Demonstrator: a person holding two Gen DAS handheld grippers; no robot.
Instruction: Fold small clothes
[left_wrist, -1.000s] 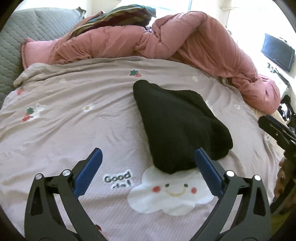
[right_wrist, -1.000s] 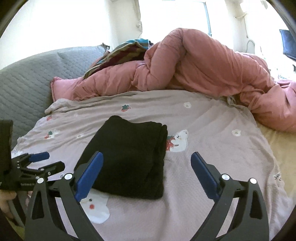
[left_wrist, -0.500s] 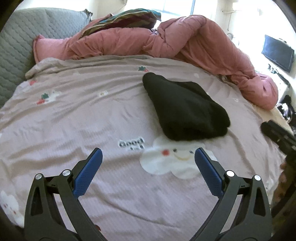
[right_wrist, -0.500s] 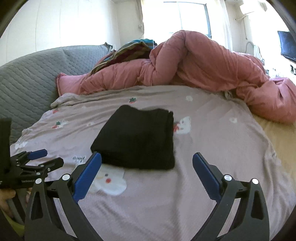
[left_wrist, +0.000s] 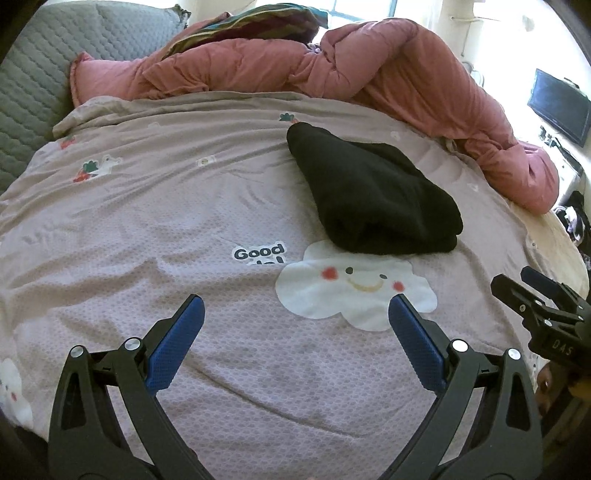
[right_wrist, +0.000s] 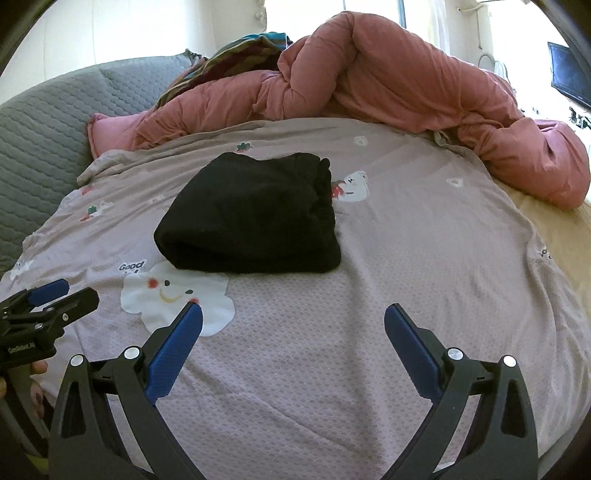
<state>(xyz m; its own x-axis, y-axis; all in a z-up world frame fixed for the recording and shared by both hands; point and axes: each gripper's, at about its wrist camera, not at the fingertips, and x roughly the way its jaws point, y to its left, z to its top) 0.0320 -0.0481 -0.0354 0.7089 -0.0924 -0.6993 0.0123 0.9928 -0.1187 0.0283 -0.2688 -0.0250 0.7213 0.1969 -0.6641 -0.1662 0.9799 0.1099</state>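
Note:
A black garment (left_wrist: 373, 195) lies folded into a thick flat bundle on the mauve bedspread (left_wrist: 147, 221), just beyond a white smiling cloud print (left_wrist: 354, 288). It also shows in the right wrist view (right_wrist: 255, 218). My left gripper (left_wrist: 295, 314) is open and empty, held back from the garment over the bedspread. My right gripper (right_wrist: 293, 321) is open and empty, also well short of the garment. Each gripper shows at the edge of the other's view: the right one (left_wrist: 539, 306), the left one (right_wrist: 44, 306).
A bunched pink duvet (left_wrist: 369, 74) runs along the far side of the bed and down the right. A grey quilted headboard (left_wrist: 33, 74) stands at the left. A striped cloth (left_wrist: 251, 22) lies on the duvet. A dark screen (left_wrist: 559, 105) is at far right.
Both grippers have pulled back from the folded black garment toward the near edge of the bed, so it looks farther off. The garment has stayed in place. Both stay open.

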